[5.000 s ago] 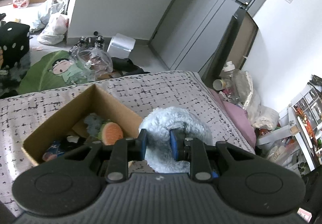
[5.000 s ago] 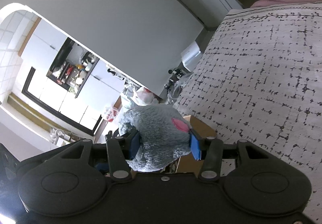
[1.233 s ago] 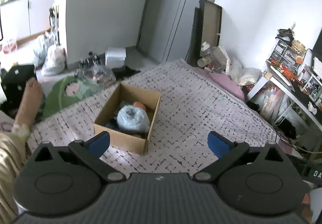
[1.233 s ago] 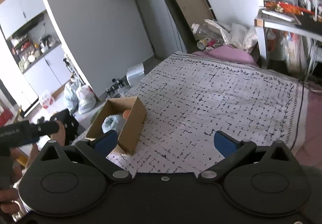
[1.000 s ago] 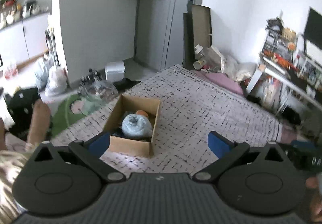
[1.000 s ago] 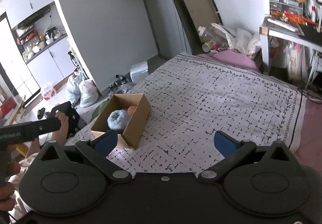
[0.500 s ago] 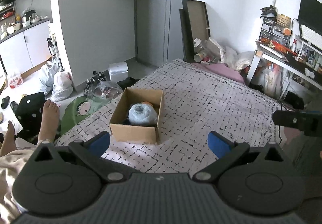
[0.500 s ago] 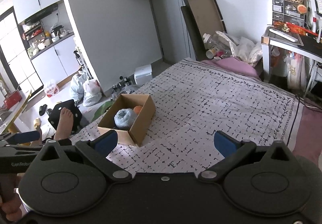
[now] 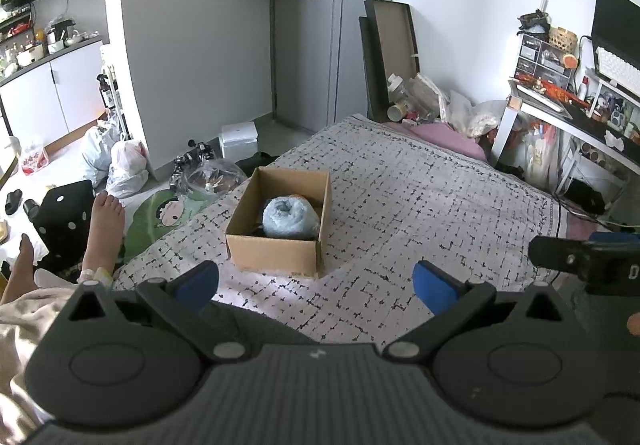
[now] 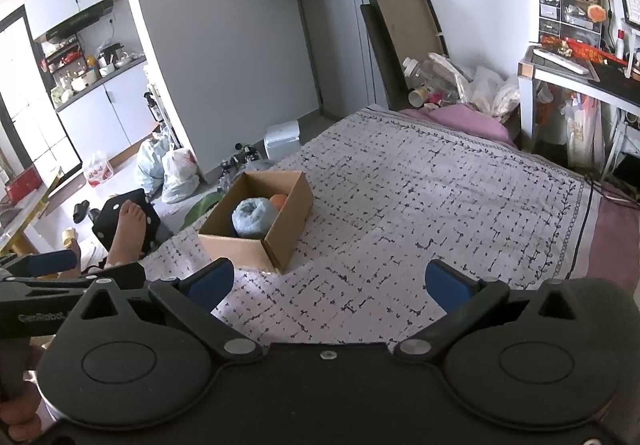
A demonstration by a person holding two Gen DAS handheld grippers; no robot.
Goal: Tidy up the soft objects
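Left gripper (image 9: 314,285) spread, empty | right gripper (image 10: 326,283) likewise, holding nothing | box (image 9: 280,249) on bed (image 9: 420,205) at 11 o'clock, nearer the left | blue plush (image 9: 290,219) inside; task looks complete.

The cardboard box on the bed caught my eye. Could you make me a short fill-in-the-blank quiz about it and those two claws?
1. The fluffy blue toy lies inside the ____ box.
2. The box sits on a bedspread with a ____ dash pattern.
3. Both the left claw and the right claw are ____ and grip nothing.
4. Behind the blue toy, an ____ soft thing peeks out.

Missing words: cardboard; black; open; orange
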